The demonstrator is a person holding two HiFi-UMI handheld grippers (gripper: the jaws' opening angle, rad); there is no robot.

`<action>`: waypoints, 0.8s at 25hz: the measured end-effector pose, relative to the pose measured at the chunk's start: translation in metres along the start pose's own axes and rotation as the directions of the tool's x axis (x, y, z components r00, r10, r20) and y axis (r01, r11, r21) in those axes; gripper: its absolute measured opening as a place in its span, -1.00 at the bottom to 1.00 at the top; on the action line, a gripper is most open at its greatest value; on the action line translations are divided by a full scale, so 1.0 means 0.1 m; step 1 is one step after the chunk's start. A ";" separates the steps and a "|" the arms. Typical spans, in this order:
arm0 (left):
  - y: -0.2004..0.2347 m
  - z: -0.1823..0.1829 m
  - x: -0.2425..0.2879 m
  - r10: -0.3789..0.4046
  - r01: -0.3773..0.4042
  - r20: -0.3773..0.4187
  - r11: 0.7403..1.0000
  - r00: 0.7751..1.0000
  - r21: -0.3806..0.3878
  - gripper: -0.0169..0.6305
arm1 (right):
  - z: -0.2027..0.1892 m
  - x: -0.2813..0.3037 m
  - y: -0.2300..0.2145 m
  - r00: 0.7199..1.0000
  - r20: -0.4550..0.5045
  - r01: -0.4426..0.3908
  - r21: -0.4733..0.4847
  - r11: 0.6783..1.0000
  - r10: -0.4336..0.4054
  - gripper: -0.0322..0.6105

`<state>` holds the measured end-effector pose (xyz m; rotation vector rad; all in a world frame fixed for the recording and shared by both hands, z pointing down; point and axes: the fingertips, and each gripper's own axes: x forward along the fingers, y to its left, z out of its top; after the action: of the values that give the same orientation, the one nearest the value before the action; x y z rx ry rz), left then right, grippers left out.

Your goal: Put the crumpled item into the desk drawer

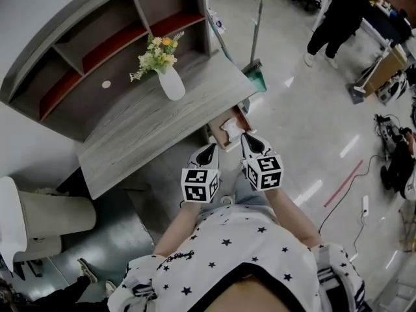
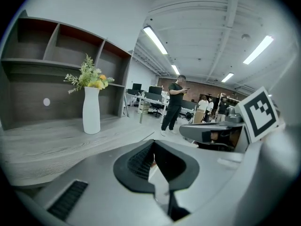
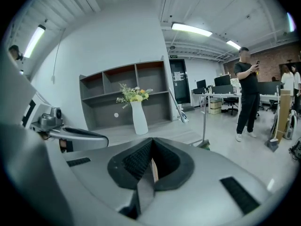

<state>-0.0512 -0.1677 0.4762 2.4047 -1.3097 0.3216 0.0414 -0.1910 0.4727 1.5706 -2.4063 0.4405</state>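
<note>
The desk drawer (image 1: 218, 137) stands pulled out at the near right corner of the grey desk (image 1: 140, 132). A crumpled white item (image 1: 232, 128) lies inside it. My right gripper (image 1: 249, 138) is shut and empty, its tips right beside the drawer's near right corner. To the left of that, my left gripper (image 1: 208, 151) is shut and empty too, just in front of the drawer. In the left gripper view the jaws (image 2: 153, 146) meet with nothing between them; the right gripper view shows the same for its jaws (image 3: 151, 144). Neither gripper view shows the drawer.
A white vase (image 1: 171, 83) of flowers stands on the desk before a shelf unit (image 1: 97, 51). A broom and green dustpan (image 1: 255, 69) lean by the desk's right end. A person (image 1: 338, 15) stands farther off. A white bin (image 1: 45, 214) sits at the left; cables and a power strip (image 1: 364, 205) lie at the right.
</note>
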 end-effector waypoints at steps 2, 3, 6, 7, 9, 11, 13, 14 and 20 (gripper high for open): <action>-0.04 0.02 -0.05 -0.006 0.006 0.005 1.000 1.000 0.009 -0.91 | 0.03 -0.07 0.04 1.000 0.012 -0.003 0.004 1.000 0.003 -0.92; -0.05 0.04 -0.07 -0.008 0.008 0.010 1.000 1.000 0.012 -0.91 | 0.05 -0.11 0.06 1.000 0.020 -0.005 0.005 1.000 0.005 -0.92; -0.10 0.11 -0.13 -0.013 0.013 0.029 1.000 0.999 0.022 -0.91 | 0.11 -0.19 0.11 0.999 0.048 -0.010 0.007 1.000 0.010 -0.92; -0.11 0.12 -0.15 -0.015 0.014 0.034 1.000 0.999 0.026 -0.91 | 0.12 -0.22 0.13 0.998 0.055 -0.011 0.010 1.000 0.011 -0.92; -0.12 0.13 -0.17 -0.018 0.017 0.041 0.999 0.999 0.030 -0.91 | 0.12 -0.26 0.15 0.998 0.066 -0.012 0.017 1.000 0.011 -0.92; -0.12 0.14 -0.19 -0.019 0.017 0.044 0.999 0.999 0.030 -0.91 | 0.13 -0.29 0.16 0.997 0.074 -0.012 0.019 1.000 0.011 -0.92; -0.13 0.14 -0.21 -0.019 0.018 0.045 0.999 0.999 0.028 -0.91 | 0.14 -0.31 0.17 0.997 0.077 -0.008 0.007 1.000 0.007 -0.92; -0.13 0.13 -0.21 -0.019 0.018 0.044 0.999 0.999 0.028 -0.91 | 0.14 -0.32 0.17 0.997 0.076 -0.006 0.001 1.000 0.006 -0.92; -0.10 0.10 -0.20 -0.013 0.012 0.038 1.000 0.999 0.015 -0.91 | 0.14 -0.34 0.20 0.997 0.074 -0.015 -0.006 1.000 0.015 -0.92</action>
<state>-0.0534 -0.1519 0.4576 2.4417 -1.3123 0.2848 0.0364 -0.1596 0.4449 1.5950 -2.4734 0.3850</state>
